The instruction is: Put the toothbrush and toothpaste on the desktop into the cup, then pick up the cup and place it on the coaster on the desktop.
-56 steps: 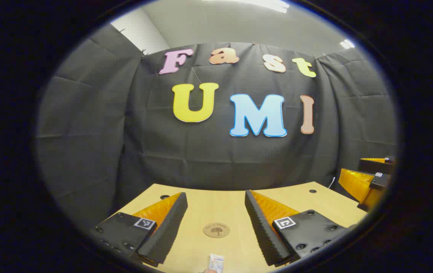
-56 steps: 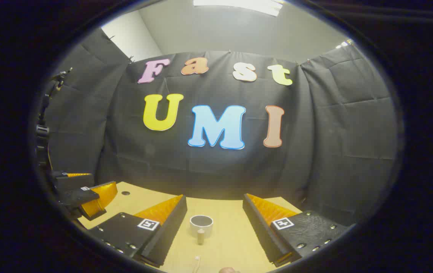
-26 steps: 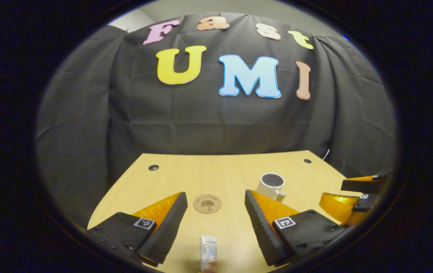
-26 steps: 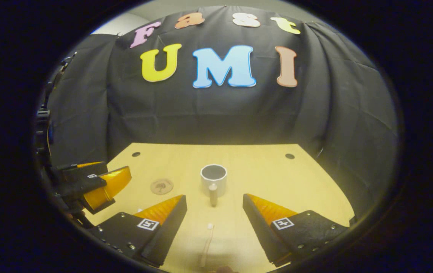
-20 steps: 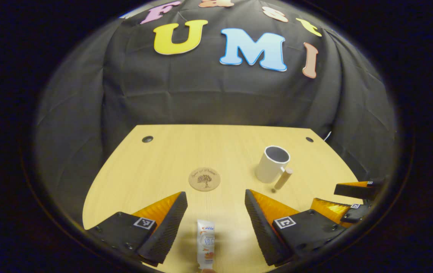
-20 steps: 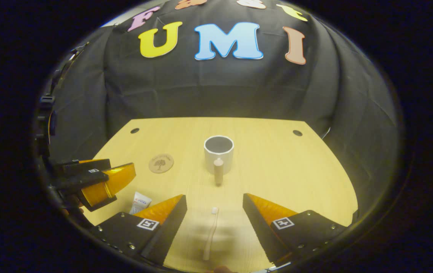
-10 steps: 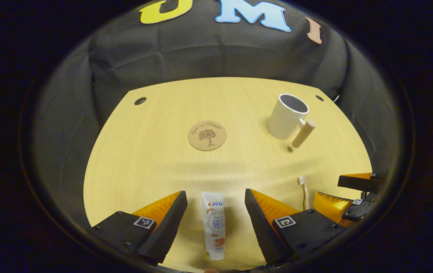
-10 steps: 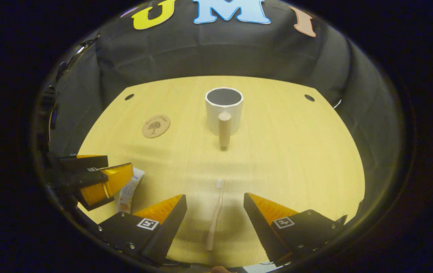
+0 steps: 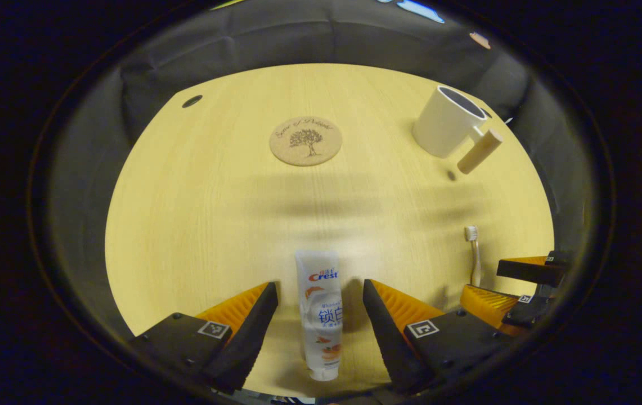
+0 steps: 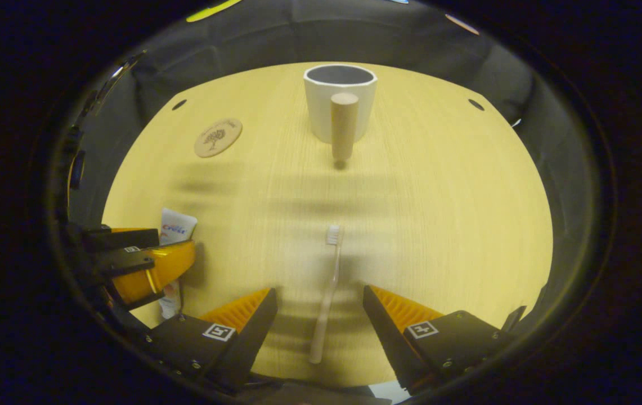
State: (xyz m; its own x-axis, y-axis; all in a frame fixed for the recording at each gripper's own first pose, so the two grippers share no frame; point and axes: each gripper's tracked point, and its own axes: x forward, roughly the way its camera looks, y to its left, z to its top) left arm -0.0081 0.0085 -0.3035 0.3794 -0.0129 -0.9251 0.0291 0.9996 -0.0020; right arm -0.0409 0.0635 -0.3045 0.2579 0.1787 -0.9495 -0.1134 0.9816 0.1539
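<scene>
Both grippers have tipped down from facing the wall to hang over the desk (image 9: 197, 214), so pickups look next. Left gripper (image 9: 321, 315) gapes wide around the toothpaste (image 9: 321, 306), not touching it; right gripper (image 10: 321, 329) is just as open either side of the toothbrush (image 10: 327, 292) (nothing held yet). Further off the cup (image 10: 339, 101) stands empty, coaster (image 9: 305, 140) bare to its left
</scene>
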